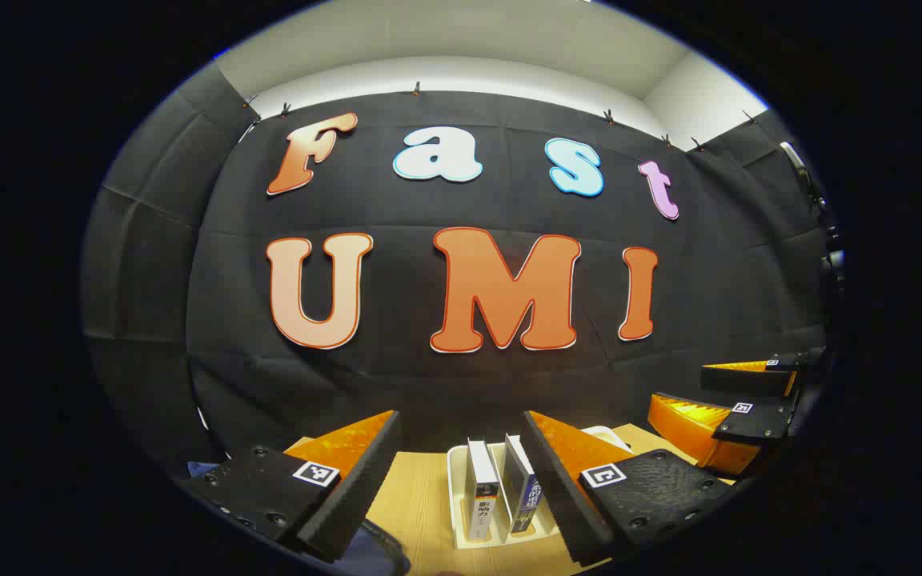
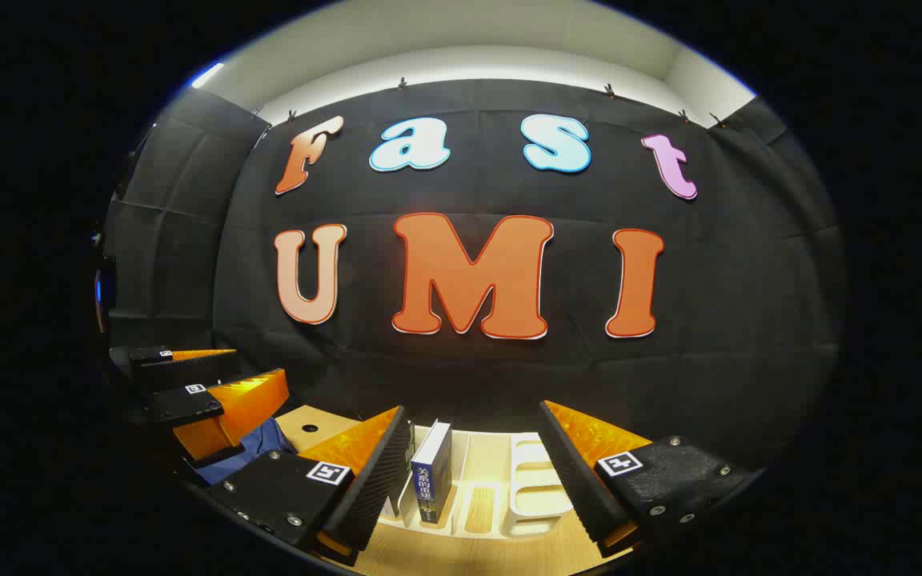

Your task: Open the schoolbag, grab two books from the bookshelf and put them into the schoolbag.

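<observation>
Two books stand upright in a white rack [image 1: 456, 488] on the table: one with a white spine [image 1: 481, 490], one with a dark blue spine [image 1: 523, 488]. My left gripper [image 1: 461, 418] hangs open above and just short of them, nothing between its fingers. In the right gripper view the dark blue book [image 2: 431, 472] stands at the left of the white rack [image 2: 533, 480], close to my right gripper's left finger. My right gripper [image 2: 473, 412] is open and holds nothing. A bit of the blue schoolbag [image 2: 254, 450] lies at the left, below the left gripper [image 2: 209, 384].
The rack stands on a light wooden table [image 1: 413, 504] close to the black cloth wall. The right gripper [image 1: 721, 398] hovers open to the right of the rack. Blue fabric of the bag [image 1: 377, 552] shows at the bottom edge. The table has a round hole [image 2: 309, 427].
</observation>
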`<state>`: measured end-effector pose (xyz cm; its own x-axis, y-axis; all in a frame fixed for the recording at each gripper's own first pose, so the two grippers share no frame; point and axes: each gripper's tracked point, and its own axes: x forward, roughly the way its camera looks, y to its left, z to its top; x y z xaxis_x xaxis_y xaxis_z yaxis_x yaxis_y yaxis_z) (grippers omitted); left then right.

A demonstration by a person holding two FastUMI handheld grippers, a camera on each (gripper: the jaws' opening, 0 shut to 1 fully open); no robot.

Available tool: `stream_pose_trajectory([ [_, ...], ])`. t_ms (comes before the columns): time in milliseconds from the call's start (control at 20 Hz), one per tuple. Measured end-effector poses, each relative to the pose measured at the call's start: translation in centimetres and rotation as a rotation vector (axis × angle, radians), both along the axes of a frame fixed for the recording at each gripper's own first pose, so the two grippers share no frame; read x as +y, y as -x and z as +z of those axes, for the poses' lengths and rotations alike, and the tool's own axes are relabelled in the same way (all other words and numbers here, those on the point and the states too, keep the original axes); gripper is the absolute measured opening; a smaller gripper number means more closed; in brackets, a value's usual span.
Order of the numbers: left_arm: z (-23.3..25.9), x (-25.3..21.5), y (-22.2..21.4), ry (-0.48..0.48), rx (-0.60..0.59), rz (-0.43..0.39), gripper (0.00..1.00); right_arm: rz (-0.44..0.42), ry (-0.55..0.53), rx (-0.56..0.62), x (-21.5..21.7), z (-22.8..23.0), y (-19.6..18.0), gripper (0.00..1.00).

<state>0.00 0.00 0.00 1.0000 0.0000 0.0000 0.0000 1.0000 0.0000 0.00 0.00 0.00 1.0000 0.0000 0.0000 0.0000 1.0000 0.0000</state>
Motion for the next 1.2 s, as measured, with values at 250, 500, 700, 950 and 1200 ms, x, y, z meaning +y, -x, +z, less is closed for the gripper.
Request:
stream_pose_trajectory([
  [250,-0.3,0.8,-1.0,0.012,-0.001,-0.027,0.94,-0.021,0.007,0.005,0.8,-0.2,-0.4,0.96],
  [500,-0.9,1.5,-1.3,0.025,0.011,-0.038,0.94,-0.022,0.013,0.014,1.8,-0.2,-1.0,0.96],
  [700,-0.8,1.8,-1.1,0.026,0.013,-0.033,0.92,-0.015,0.017,0.02,2.2,-0.3,-1.1,0.96],
  [950,-0.9,2.2,-0.4,0.028,0.011,-0.012,0.94,-0.001,0.016,0.022,2.7,-0.3,-1.1,0.96],
  [1200,-1.0,2.4,0.2,0.02,0.013,0.0,0.94,0.019,0.017,0.03,3.3,-0.6,-0.8,0.96],
])
